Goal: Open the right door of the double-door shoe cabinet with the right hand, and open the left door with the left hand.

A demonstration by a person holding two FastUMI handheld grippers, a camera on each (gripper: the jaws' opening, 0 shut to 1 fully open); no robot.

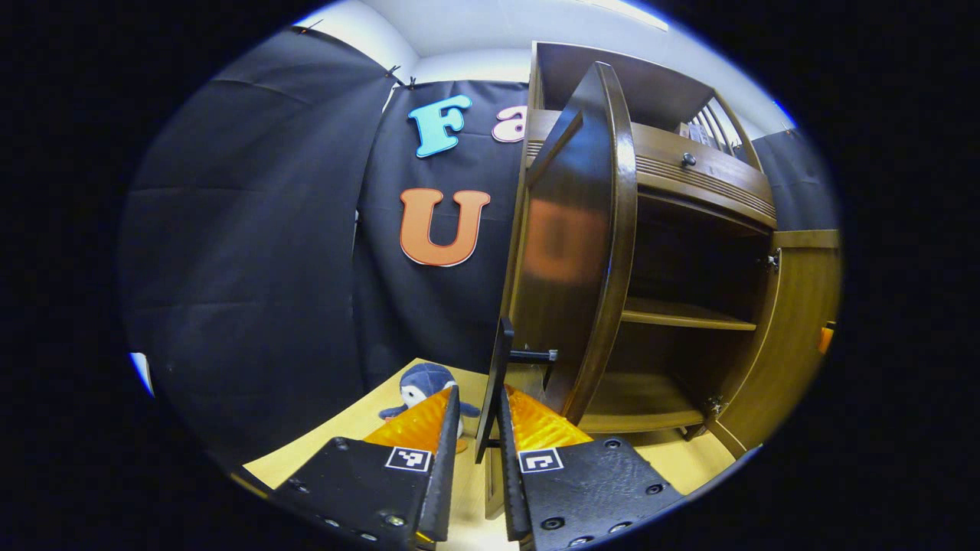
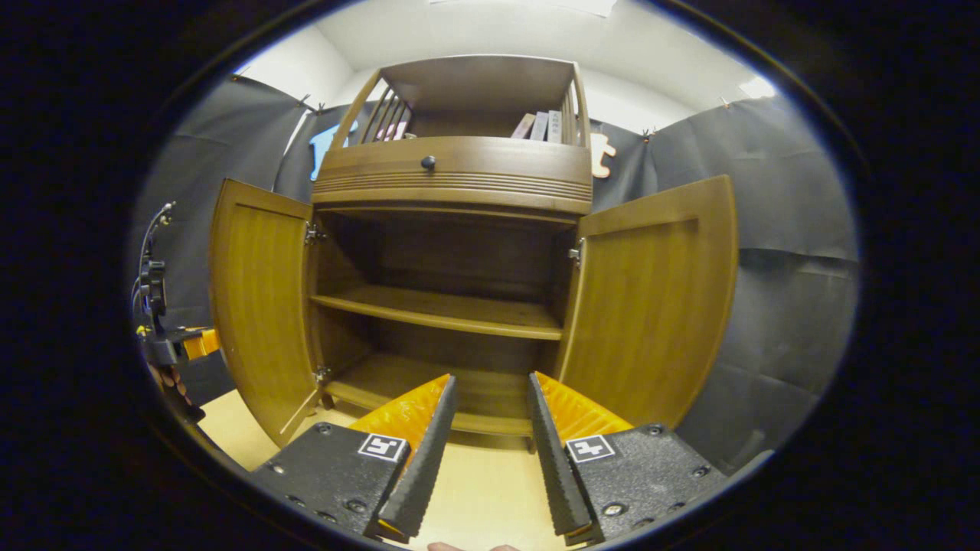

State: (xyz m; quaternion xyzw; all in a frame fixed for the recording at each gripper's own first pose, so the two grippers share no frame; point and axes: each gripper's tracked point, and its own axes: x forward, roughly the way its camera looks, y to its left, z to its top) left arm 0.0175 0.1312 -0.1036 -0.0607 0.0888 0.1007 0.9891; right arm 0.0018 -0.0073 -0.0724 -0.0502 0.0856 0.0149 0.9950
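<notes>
The shoe cabinet (image 2: 452, 229) stands on the pale floor (image 2: 475, 490) against the booth's black cloth wall. Both doors are swung wide, and the interior shelf (image 2: 436, 310) is exposed and bare.

**Handling.** The doors are judged to be rigid wooden panels of moderate weight, turning on side hinges (image 2: 312, 233). The glossy finish is likely slippery, so a door is best taken by its handle, not by the face or the edge.

**Grip points.** In the left gripper view, the left door (image 1: 570, 252) is seen edge-on. Its dark bar handle (image 1: 494, 383) lies between the fingers of the left tool (image 1: 478, 402), which appears clenched on it. In the right gripper view, the right tool (image 2: 490, 390) is released, with its fingers spread, well apart from the right door (image 2: 651, 306).

**Appearance.** The cabinet is warm brown wood with curved door tops, a drawer with a round knob (image 2: 428, 162) and a railed upper shelf holding books (image 2: 540, 125). The doors' outer faces are darker and reflective.
</notes>
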